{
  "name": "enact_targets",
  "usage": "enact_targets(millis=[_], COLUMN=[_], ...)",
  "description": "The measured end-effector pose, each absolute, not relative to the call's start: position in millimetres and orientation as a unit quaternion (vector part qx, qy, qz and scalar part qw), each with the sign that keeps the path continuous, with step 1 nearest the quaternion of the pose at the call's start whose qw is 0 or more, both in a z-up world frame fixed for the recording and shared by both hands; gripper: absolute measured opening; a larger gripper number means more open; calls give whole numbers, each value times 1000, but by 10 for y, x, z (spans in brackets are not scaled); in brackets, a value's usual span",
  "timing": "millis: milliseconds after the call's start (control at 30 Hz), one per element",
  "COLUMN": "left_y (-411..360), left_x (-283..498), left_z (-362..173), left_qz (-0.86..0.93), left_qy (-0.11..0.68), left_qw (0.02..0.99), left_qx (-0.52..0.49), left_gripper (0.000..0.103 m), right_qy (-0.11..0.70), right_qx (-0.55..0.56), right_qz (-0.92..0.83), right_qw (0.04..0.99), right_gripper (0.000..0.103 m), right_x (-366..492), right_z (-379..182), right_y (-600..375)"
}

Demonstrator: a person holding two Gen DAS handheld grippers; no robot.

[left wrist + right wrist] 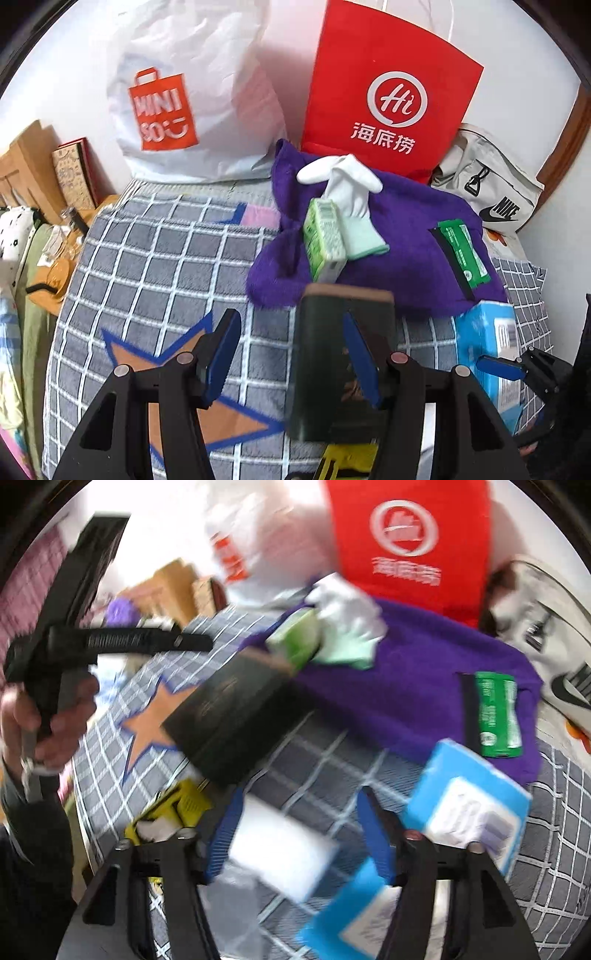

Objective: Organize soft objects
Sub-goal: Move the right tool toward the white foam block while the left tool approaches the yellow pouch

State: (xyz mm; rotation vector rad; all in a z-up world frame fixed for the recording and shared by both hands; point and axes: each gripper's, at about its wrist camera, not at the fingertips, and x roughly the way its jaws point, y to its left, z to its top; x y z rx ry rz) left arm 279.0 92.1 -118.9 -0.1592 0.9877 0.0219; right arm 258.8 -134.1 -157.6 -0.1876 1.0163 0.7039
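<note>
A purple fluffy cloth [399,243] lies on the checked blanket [155,266] with a white and mint glove [351,199], a light green tissue pack [325,240] and a dark green packet [463,251] on it. My left gripper [291,358] is open; a dark green box [340,354] lies under its right finger. My right gripper [299,834] is open over a white pack [280,853] and a blue pack [354,908]. The right wrist view is blurred; it shows the cloth [406,679], the glove [347,620] and the dark box [236,712].
A white Miniso bag [184,99], a red paper bag [391,92] and a grey Nike bag [491,188] stand at the wall. A blue box [487,347] lies right of the dark box. A yellow packet [173,808] lies at the front edge. Clutter lines the left side.
</note>
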Motion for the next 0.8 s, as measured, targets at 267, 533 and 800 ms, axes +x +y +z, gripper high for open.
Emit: enact_targets(millis=[267,533,800], left_y=[1070,1171,1342], left_x=[2495,2347,2206], left_z=[-1206,-1214,-1271], left_qz=[-4,-14,0], left_qy=[466,457,461], left_qw=[879,883,879], left_qx=[-98,-109,-120], left_gripper=[55,55,55], right_qy=[484,502,504], right_qx=[-178,-260,-203], right_qz=[345,296,296], right_qw=[784,770,785], right_gripper=[85,85,58], right_x=[2330,2307,2414], right_z=[-1699,-1973,-1879], right_y=[-1012,-861,-966])
